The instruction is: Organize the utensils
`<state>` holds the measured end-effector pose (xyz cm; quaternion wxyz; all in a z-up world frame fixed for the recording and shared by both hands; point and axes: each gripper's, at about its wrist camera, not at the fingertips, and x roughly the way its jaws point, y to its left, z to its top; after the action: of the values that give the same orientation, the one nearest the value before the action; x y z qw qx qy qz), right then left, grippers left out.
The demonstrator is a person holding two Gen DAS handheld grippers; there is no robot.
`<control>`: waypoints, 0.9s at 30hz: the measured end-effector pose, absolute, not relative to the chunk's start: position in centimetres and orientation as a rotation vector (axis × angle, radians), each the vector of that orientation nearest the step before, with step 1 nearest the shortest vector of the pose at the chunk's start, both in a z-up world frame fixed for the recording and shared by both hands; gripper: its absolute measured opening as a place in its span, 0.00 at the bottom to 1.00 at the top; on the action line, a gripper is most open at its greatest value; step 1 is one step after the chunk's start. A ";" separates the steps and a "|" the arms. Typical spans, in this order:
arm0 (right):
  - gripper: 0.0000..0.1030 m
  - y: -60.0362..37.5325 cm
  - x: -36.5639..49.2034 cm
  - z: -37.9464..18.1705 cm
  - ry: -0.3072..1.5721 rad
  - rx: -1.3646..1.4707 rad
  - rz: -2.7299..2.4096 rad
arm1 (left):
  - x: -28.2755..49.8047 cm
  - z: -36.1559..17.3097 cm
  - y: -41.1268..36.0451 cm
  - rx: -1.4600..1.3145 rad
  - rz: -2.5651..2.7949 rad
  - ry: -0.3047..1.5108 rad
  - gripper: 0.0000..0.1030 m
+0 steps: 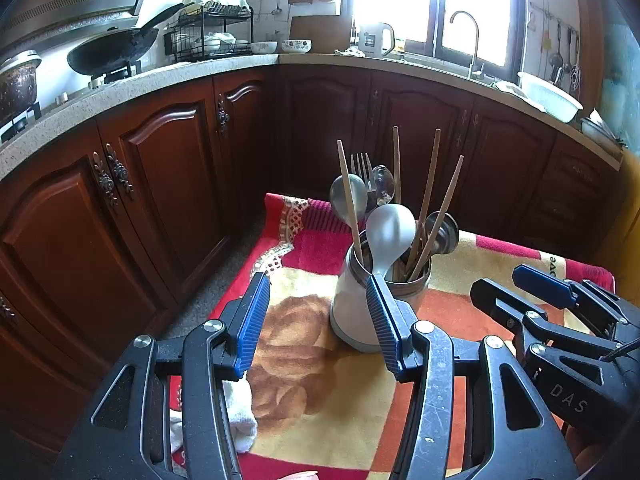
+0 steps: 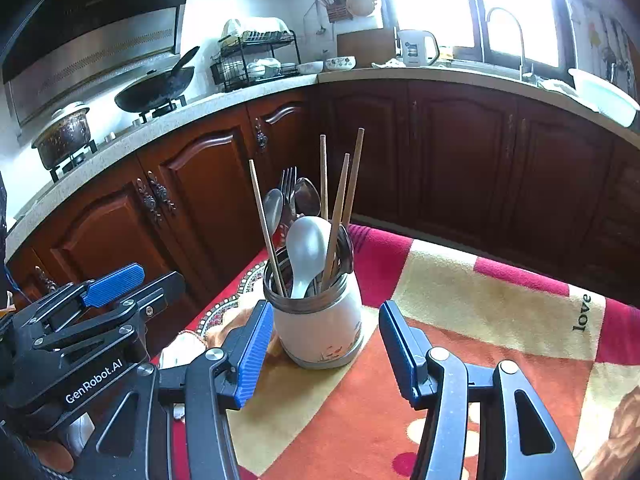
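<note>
Both grippers gape empty: black metal arms, ribbed blue pads. The left gripper (image 1: 318, 320) sits lower centre in its view; the right gripper (image 2: 326, 354) likewise, straddling the jar (image 2: 320, 328). The left one reads "GenRobot.AI", the right "DAS". The round white jar, centre frame, holds wooden chopsticks (image 2: 340, 208), steel spoons (image 2: 306, 248) and a fork (image 2: 289, 188). It stands on a fuzzy red, orange and cream blanket (image 2: 460, 300) printed "love", before dark wood cabinets (image 2: 440, 152).

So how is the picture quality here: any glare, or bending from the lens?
Left wrist view: window blown out white, countertop bowed by the fisheye. Right wrist view: same window glare, cabinets dim, utensil holder sharp.
</note>
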<state>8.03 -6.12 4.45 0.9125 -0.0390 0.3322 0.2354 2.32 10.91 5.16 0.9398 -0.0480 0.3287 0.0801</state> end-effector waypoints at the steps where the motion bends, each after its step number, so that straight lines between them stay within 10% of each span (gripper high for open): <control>1: 0.51 -6.1 8.0 4.5 0.685 -0.080 0.487 | 2.3 5.1 10.9 -0.098 0.164 0.670 0.49; 27: 0.52 -6.1 8.3 3.7 0.702 -0.083 0.496 | 3.1 4.2 10.9 -0.111 0.129 0.692 0.49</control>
<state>8.28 -6.12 3.69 0.9083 -0.0400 0.3400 0.2402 3.11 10.93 4.19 0.9372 -0.0541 0.3388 0.0631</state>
